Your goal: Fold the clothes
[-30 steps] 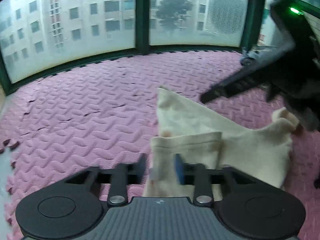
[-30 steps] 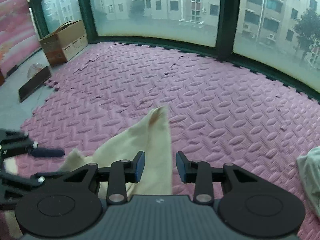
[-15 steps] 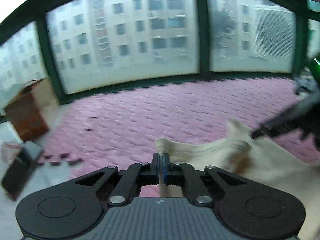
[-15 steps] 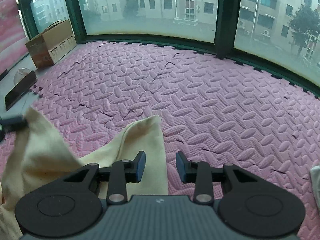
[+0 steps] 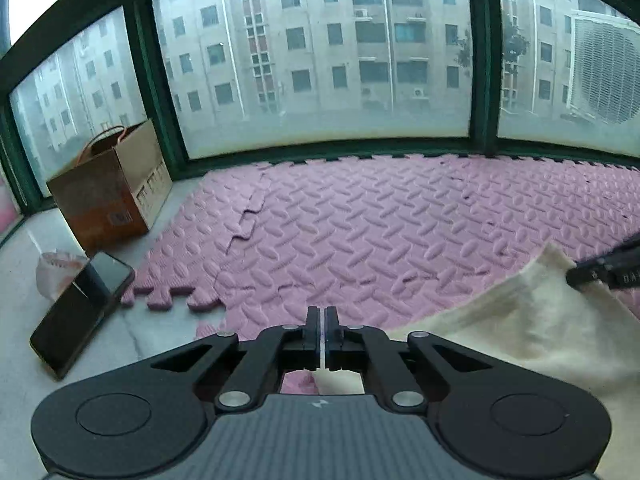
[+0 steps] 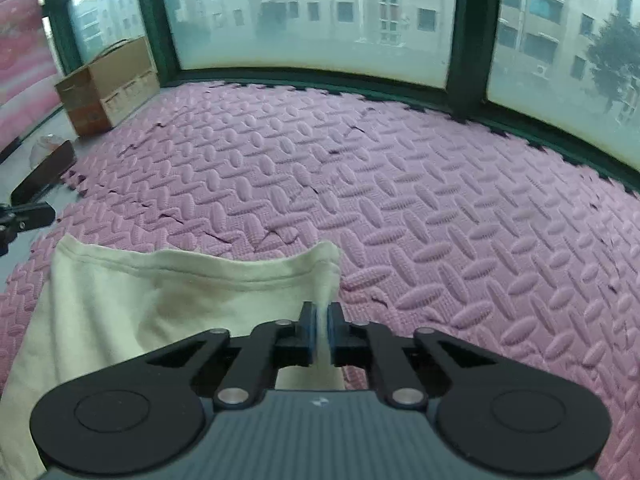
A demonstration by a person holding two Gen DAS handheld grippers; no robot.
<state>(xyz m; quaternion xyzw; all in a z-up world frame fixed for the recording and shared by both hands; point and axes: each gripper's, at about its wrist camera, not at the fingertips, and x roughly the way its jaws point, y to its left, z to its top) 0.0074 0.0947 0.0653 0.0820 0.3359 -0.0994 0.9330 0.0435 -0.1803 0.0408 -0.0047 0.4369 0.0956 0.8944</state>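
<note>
We hold a cream garment (image 6: 132, 304) stretched between 2 grippers above a pink foam mat (image 6: 400, 208).

Our left gripper (image 5: 321, 322) is clenched on a thin edge of the cloth, with only a pale sliver showing between its pads and more fabric visible below them. Our right gripper (image 6: 319, 322) has just been closing its jaws and now pinches a bunched corner of the garment between its blue pads. The hemmed edge runs from that corner leftward, and the fabric hangs slack under it. In the left wrist view the cloth (image 5: 520, 320) spreads to the right, where the right gripper's dark tip touches it. A cardboard box (image 5: 108, 188) and a phone (image 5: 80, 308) sit beside the mat near the window.
</note>
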